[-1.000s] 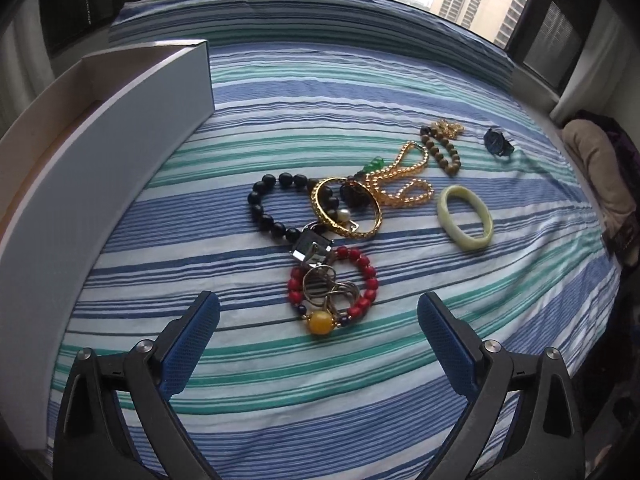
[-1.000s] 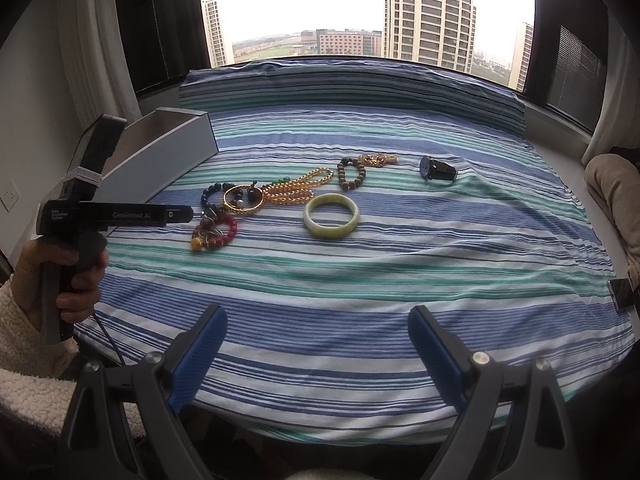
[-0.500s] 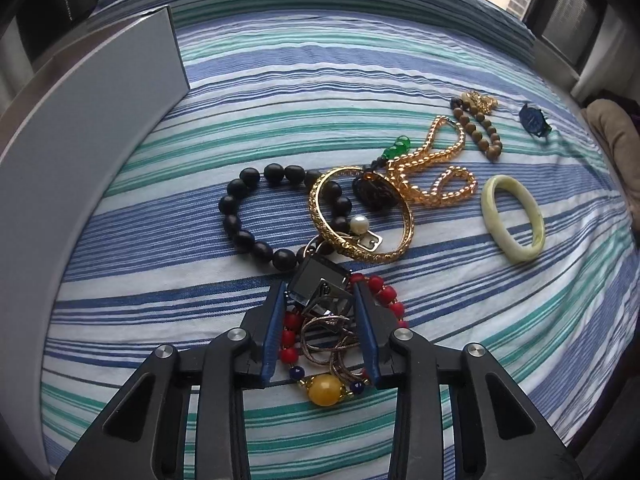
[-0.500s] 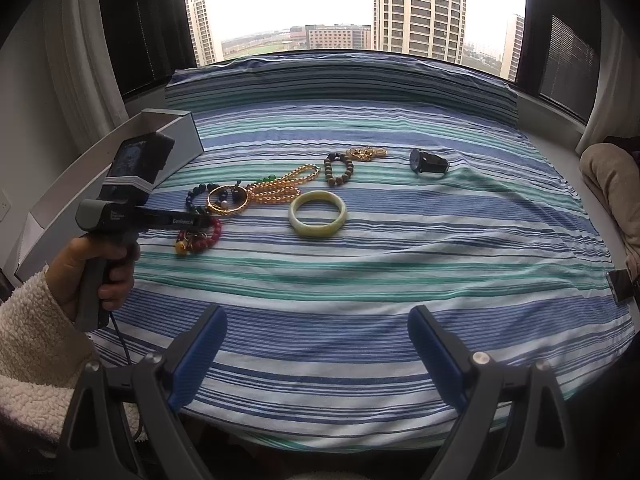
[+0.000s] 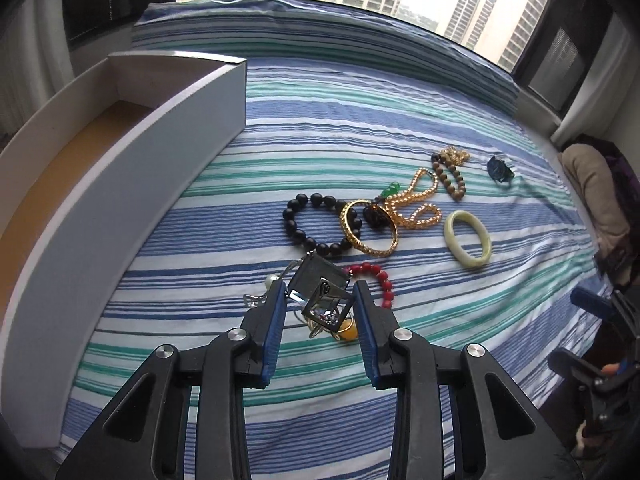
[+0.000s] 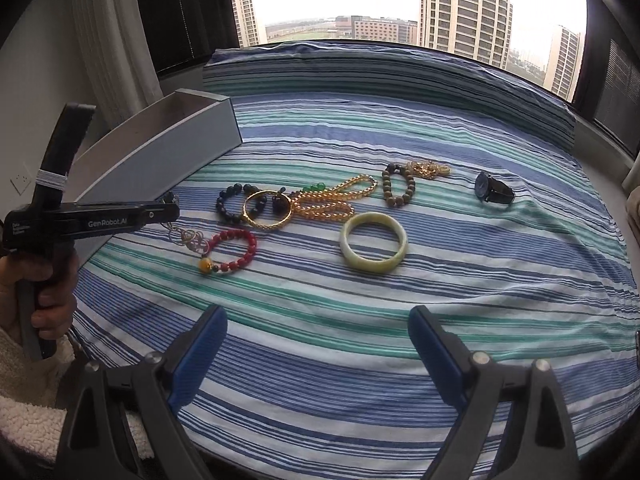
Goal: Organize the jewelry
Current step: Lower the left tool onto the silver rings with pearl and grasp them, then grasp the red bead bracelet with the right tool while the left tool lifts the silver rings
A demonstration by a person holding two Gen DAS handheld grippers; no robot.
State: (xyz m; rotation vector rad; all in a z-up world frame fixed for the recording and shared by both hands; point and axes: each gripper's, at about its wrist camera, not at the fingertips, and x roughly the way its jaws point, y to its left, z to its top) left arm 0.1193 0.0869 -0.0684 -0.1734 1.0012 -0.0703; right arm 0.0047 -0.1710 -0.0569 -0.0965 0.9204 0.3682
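My left gripper (image 5: 320, 300) is shut on a silver square pendant (image 5: 322, 296) with chain and rings dangling, held just above the striped bedspread; it also shows in the right wrist view (image 6: 170, 208). Below it lies a red bead bracelet (image 5: 378, 276) with a yellow bead. Beyond it lie a black bead bracelet (image 5: 306, 222), a gold bangle (image 5: 368, 228), a gold bead necklace (image 5: 416, 204), a pale green bangle (image 5: 468, 240), a brown bead bracelet (image 5: 450, 180) and a dark watch (image 5: 500, 170). My right gripper (image 6: 318, 348) is open and empty near the bed's front edge.
An open grey box (image 5: 132, 184) with a tan floor stands along the left of the bed, also seen in the right wrist view (image 6: 160, 152). A window and a rolled striped cover (image 6: 380, 68) are at the back. A beige cushion (image 5: 592, 192) lies at the right.
My left gripper closed on the silver pendant and lifted it off the red bracelet, pulling back toward the box side. The right gripper stayed open and barely moved.
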